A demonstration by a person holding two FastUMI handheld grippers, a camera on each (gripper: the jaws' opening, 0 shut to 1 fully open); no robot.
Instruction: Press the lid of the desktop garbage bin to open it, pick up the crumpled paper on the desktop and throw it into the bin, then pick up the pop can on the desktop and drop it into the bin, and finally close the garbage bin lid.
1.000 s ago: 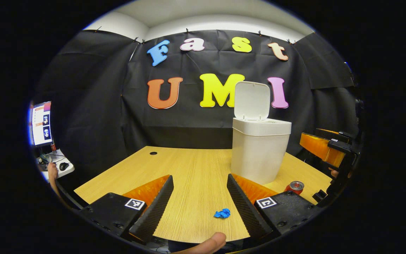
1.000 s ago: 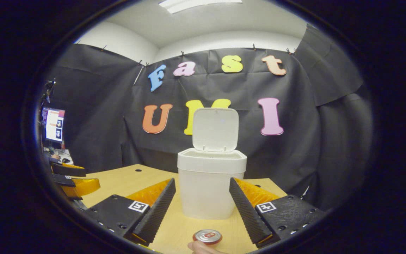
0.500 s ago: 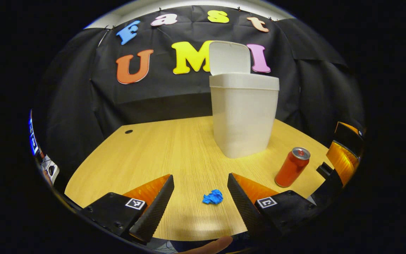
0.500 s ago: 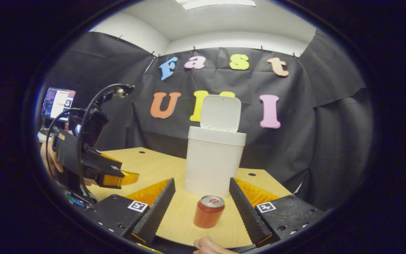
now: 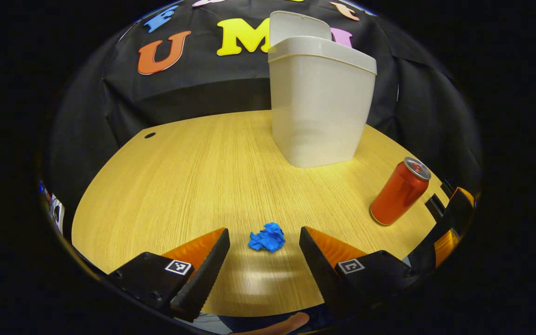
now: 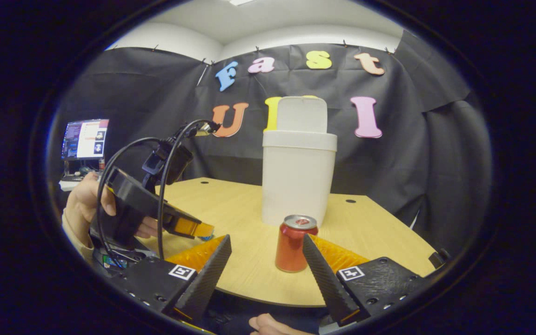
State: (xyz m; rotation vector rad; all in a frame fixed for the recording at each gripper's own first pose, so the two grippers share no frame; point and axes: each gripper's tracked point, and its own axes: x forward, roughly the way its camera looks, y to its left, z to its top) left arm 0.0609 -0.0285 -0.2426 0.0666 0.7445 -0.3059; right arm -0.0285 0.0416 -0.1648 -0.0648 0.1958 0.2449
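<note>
Monitor: a lit flat screen [image 6: 85, 138] is seen at the far left of the right gripper view, against the black cloth wall.
Hand: a hand [image 6: 92, 203] in a pale sleeve is wrapped around the left gripper's body in the right gripper view.
Left gripper: the left gripper [image 5: 260, 248] is held low over the near edge of the pale wooden desktop [image 5: 189, 172]; its fingers are spread apart, nothing gripped.
Paper: the small crumpled blue paper ball [image 5: 266, 238] lies on the desktop, between the left gripper's fingertips and just ahead of them, touched by neither.
Bin: the white plastic desktop garbage bin [image 5: 319, 100] stands upright towards the back of the desktop, its flat white lid [image 6: 302, 114] raised upright behind the opening.
Can: the red pop can with a silver top [image 5: 400, 191] stands on the desktop in front of the bin and well right of the paper.
Right gripper: the right gripper [image 6: 266, 251] is held with fingers apart; the can sits between and just beyond its tips, ungripped.
</note>
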